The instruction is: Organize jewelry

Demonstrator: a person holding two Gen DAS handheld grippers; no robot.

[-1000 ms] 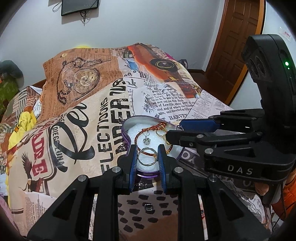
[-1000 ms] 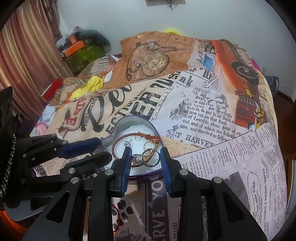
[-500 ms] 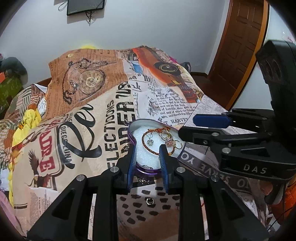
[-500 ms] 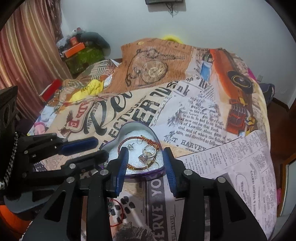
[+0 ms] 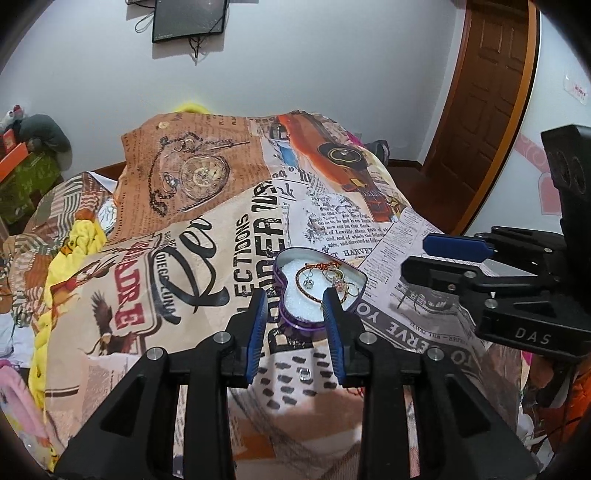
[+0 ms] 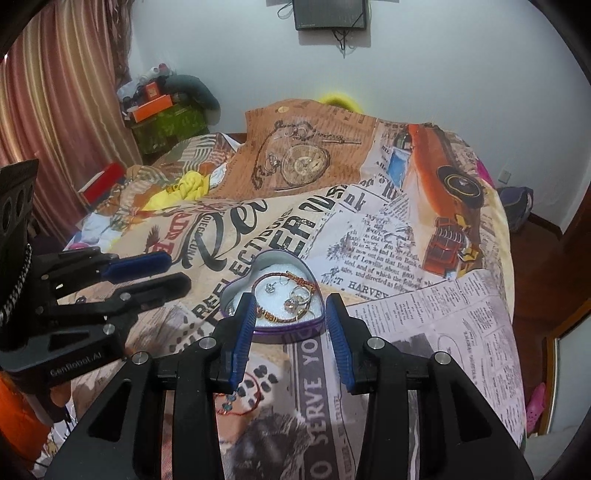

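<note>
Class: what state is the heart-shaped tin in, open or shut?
Open. The heart-shaped tin has no lid on; its white lining, a bracelet and rings show inside.

- The left wrist view looks forward and down along the left gripper [image 5: 295, 306], whose black arms and blue-padded fingers fill the bottom of the picture; it faces the white back wall across a bed under a newspaper-print bedspread [image 5: 207, 258].
- The right wrist view looks the same way from a place further right, along the right gripper [image 6: 291, 310].
- Both views are close to the purple heart-shaped tin with white lining [image 5: 291, 321] [image 6: 277, 328], which lies just beyond each pair of fingertips.
- Both share the tin, the bedspread and the dark wall-mounted screen [image 5: 188, 18] [image 6: 330, 14].
- Each view catches the other gripper side-on: the right one at the left view's right edge [image 5: 436, 258], the left one at the right view's left edge [image 6: 162, 273].
</note>
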